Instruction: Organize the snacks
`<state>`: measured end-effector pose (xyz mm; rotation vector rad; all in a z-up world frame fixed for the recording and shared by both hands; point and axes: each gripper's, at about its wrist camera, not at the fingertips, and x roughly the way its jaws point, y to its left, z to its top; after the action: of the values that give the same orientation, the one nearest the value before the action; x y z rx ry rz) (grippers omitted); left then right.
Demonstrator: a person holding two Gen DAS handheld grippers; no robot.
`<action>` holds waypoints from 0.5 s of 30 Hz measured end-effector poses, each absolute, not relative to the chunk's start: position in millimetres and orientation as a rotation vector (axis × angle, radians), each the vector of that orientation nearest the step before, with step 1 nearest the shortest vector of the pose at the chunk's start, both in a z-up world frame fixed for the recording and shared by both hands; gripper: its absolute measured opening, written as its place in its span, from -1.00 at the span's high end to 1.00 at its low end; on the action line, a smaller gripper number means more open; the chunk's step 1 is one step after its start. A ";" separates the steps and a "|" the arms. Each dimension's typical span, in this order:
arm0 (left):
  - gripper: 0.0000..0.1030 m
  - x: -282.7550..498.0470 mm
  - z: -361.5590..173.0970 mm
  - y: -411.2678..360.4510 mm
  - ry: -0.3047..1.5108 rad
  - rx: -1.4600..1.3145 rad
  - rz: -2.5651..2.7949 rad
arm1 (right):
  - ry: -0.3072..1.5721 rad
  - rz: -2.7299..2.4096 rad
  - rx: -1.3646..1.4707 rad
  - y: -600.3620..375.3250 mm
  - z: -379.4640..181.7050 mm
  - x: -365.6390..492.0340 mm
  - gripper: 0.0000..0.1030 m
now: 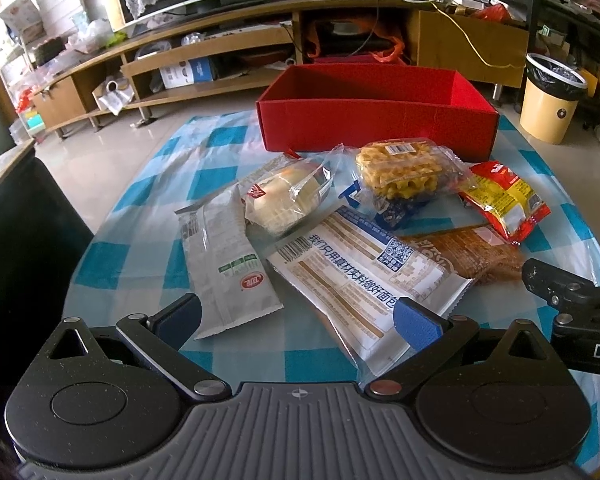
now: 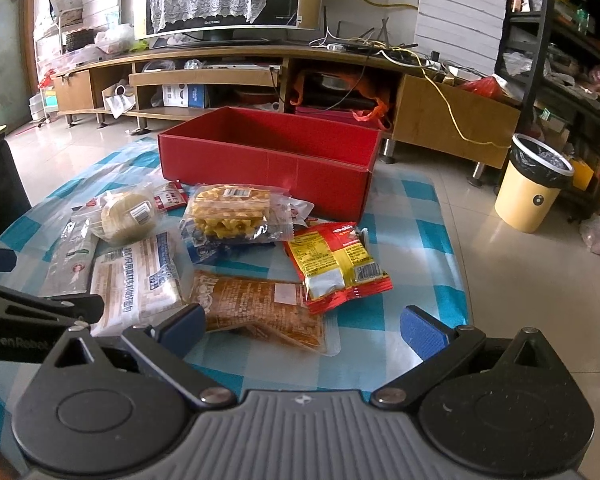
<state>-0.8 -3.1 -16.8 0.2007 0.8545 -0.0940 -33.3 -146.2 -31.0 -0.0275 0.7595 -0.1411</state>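
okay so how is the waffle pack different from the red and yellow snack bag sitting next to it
The waffle pack is clear plastic, so the yellow waffles show through; the red and yellow snack bag is opaque and printed. The waffle pack rests on top of a blue wrapper, while the snack bag lies with one edge over the brown packet. Both are sealed, lie on the checked cloth and sit outside the red box.

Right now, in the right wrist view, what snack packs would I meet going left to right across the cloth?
Grey-white long packet → white bread bag with blue print → waffle pack → red and yellow packet. The round bun and brown pack overlap these, so I left them out.
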 end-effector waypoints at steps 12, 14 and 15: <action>-1.00 -2.5 -17.5 -6.1 0.852 0.209 -0.106 | 0.757 -0.134 -0.024 -148.0 -29.9 -35.0 -0.96; -1.00 -2.5 -17.3 -6.6 0.849 0.212 -0.105 | 0.759 -0.134 -0.024 -148.4 -30.3 -34.5 -0.96; -1.00 -2.3 -17.4 -6.7 0.849 0.212 -0.106 | 0.759 -0.134 -0.023 -148.6 -30.3 -34.4 -0.96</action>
<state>-2.3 -6.7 -17.4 0.2120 0.8489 -0.1065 -34.4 -148.6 -30.3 -0.0232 0.7586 -0.1339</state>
